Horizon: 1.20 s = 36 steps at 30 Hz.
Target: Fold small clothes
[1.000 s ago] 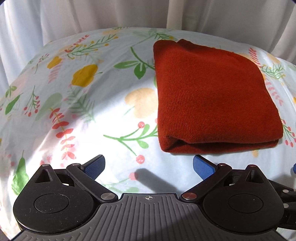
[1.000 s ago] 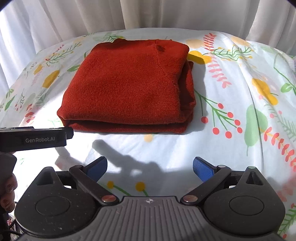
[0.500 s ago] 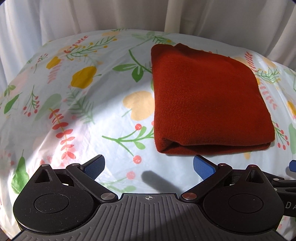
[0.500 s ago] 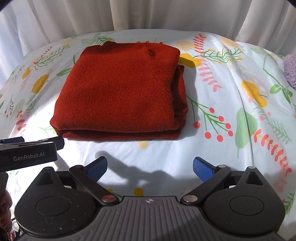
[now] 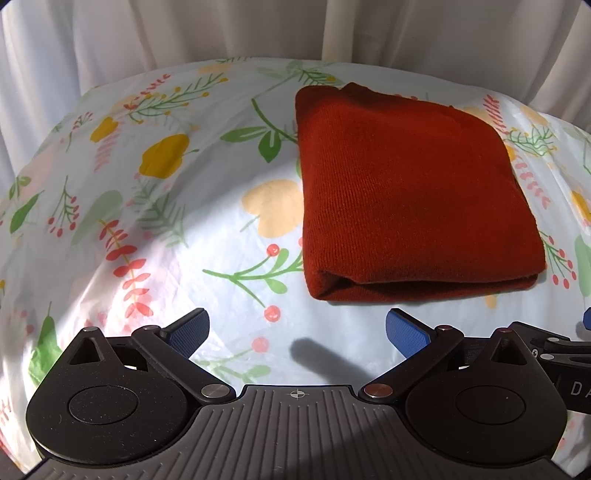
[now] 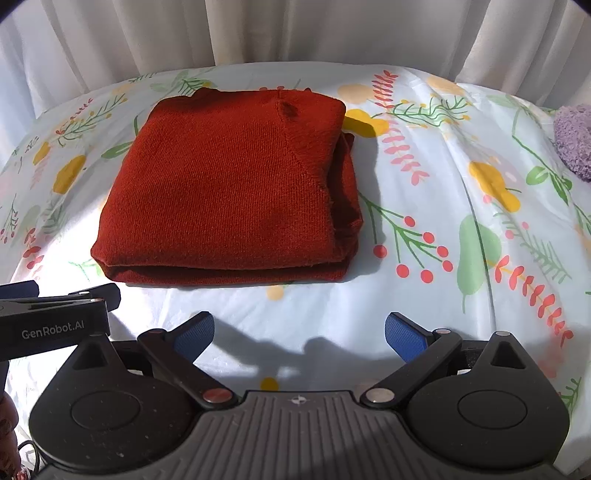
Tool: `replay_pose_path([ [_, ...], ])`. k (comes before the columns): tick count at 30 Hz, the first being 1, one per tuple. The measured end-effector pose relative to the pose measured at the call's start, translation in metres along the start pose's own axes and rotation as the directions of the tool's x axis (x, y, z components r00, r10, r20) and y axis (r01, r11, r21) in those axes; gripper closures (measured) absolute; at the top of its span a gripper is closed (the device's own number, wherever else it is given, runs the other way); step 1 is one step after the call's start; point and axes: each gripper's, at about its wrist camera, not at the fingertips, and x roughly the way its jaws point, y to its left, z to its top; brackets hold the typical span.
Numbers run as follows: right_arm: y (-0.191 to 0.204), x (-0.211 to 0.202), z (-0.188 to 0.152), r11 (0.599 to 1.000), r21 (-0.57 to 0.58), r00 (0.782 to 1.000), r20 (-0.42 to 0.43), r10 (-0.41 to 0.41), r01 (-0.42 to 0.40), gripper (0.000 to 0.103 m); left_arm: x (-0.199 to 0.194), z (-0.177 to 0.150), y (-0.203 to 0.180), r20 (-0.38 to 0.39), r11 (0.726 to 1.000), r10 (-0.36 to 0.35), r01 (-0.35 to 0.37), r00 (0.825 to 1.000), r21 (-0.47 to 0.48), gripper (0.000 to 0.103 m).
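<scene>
A rust-red knitted garment (image 5: 410, 192) lies folded into a neat rectangle on the floral sheet; it also shows in the right wrist view (image 6: 232, 188). My left gripper (image 5: 297, 332) is open and empty, hovering just short of the garment's near left corner. My right gripper (image 6: 299, 332) is open and empty, short of the garment's near edge. The left gripper's body (image 6: 55, 325) shows at the left edge of the right wrist view.
The floral sheet (image 5: 155, 229) covers the whole surface. White curtains (image 6: 295, 33) hang behind it. A fuzzy purple item (image 6: 574, 140) lies at the far right edge.
Both grippers have drawn back a little from the folded garment and stayed open. The garment has not moved.
</scene>
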Motion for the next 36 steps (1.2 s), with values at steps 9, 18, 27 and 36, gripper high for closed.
replay_pose_path([
  [9,-0.0014,-0.0038,-0.0003,1.000,0.013,1.000,0.006,-0.011,0.011,0.004,-0.0037,-0.0001,-0.0015,0.004,1.000,0.004,-0.004,1.000,0.013,0.000],
  [18,-0.0032,-0.0053,-0.0004,1.000,0.027,1.000,0.004,-0.010,0.010,0.004,-0.0042,-0.0008,-0.0025,-0.001,1.000,0.003,-0.003,1.000,0.021,0.000],
  [27,-0.0039,-0.0068,0.0002,0.999,0.025,1.000,0.011,-0.021,0.020,0.004,-0.0047,-0.0008,-0.0030,-0.005,1.000,0.000,0.000,1.000,0.022,0.000],
  [36,-0.0040,-0.0075,0.0008,0.999,0.018,1.000,0.015,-0.026,0.026,0.004,-0.0058,-0.0006,-0.0054,0.002,0.999,0.007,-0.007,1.000,0.037,0.000],
])
